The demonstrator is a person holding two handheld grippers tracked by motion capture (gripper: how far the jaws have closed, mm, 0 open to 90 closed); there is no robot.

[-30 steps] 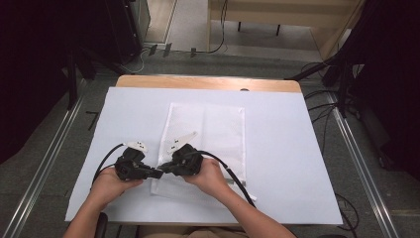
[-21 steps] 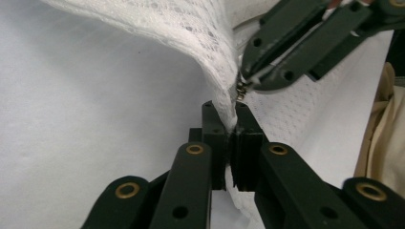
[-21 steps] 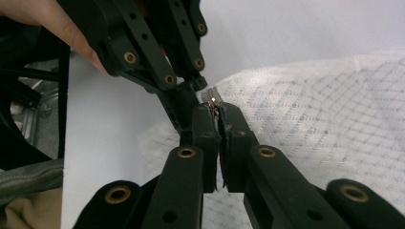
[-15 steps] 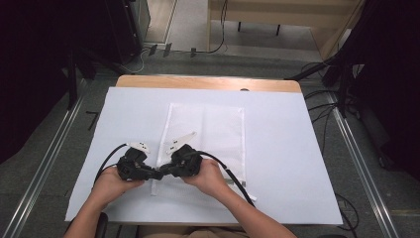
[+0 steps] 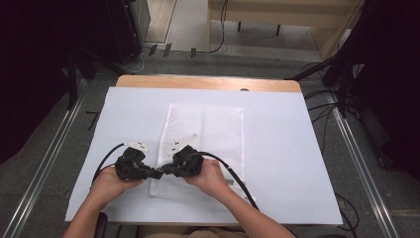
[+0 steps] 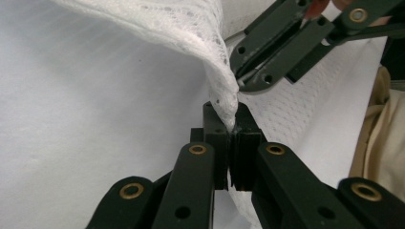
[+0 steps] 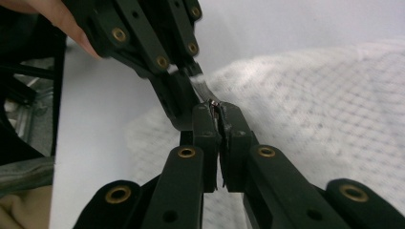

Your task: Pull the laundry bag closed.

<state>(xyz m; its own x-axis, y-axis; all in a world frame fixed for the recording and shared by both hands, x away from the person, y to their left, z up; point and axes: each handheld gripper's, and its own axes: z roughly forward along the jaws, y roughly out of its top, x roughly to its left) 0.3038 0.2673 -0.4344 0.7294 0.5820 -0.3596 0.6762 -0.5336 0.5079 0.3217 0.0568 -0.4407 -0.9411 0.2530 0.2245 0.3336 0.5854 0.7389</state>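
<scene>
Jaws of left gripper (image 6: 232, 131) clamped on white mesh bag (image 6: 191, 28), right gripper (image 7: 218, 114) pinching its metal zipper pull (image 7: 206, 90)

One camera hangs above the person's side of the table (image 5: 297, 148), looking forward and down, far enough to take in the whole tabletop and the floor beyond. The other two ride on the grippers and look along their own black jaws from very close. The left gripper (image 6: 231, 126) view faces the right gripper (image 7: 217, 112), and the right gripper view faces back; both share the near corner of the white mesh cloth (image 6: 191, 28).
</scene>
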